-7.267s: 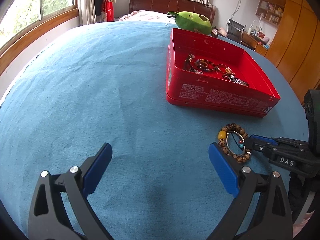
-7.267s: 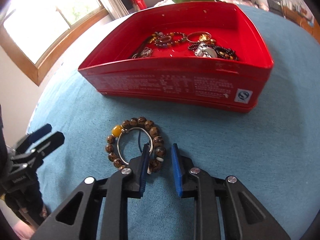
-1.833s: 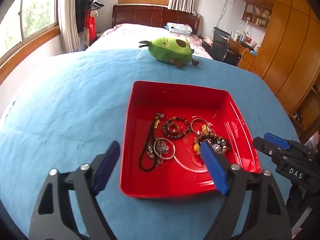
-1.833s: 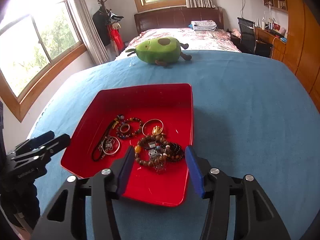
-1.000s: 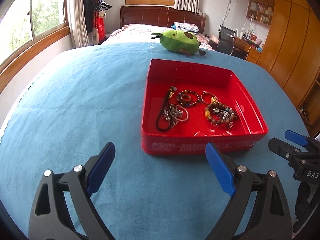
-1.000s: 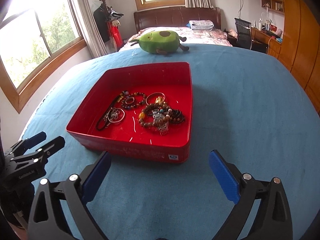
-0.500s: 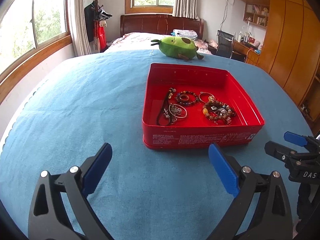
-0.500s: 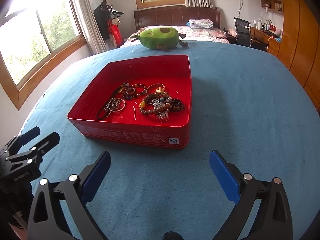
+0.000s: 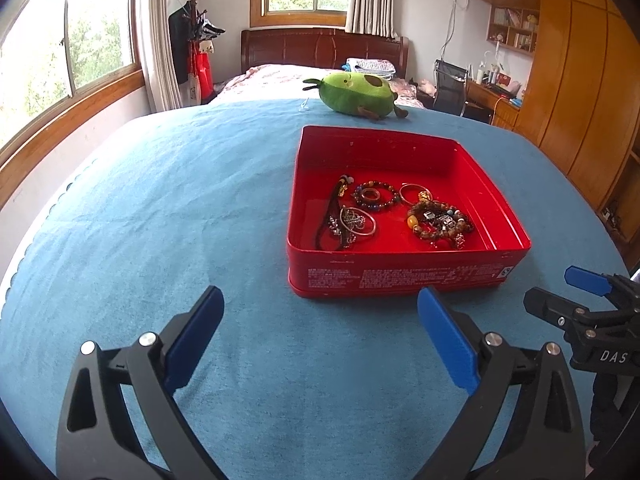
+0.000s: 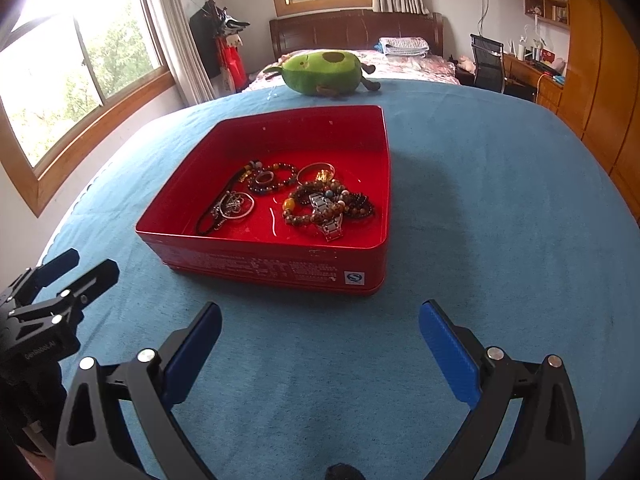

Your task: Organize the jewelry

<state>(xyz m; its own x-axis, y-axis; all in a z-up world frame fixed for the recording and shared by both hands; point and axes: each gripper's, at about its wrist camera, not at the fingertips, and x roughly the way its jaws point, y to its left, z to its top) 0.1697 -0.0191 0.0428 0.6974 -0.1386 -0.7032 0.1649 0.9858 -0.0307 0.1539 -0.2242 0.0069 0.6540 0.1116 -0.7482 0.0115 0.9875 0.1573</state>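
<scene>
Red tin tray [image 9: 400,276], shallow, printed near wall, set on blue cloth-covered table [image 9: 160,208], centre-right in left view. Contents: beaded bracelet with amber bead [image 9: 438,222] lying over a metal watch [image 10: 328,210] at right of tray floor; dark-bead bracelet [image 9: 376,196] with a ring inside it, mid-far; gold bangle [image 9: 412,192] just beside; silver bangle [image 9: 358,220] atop a black cord necklace [image 9: 330,220] at left. No jewelry visible on the cloth outside the tray. Green avocado plush [image 9: 356,94] at far table edge, well apart from tray. Left gripper [image 9: 318,336]: spread wide, nothing between the pads, held near of tray above bare cloth. Right gripper [image 10: 320,344]: likewise spread wide and unladen, near of tray. Step judged: gathering apparently complete, both tools parked clear of the tray. Next move, if any: confirm no loose piece beyond view; otherwise untangle the piled bracelets and watch, calling for a narrow, light pinch on a single strand.
</scene>
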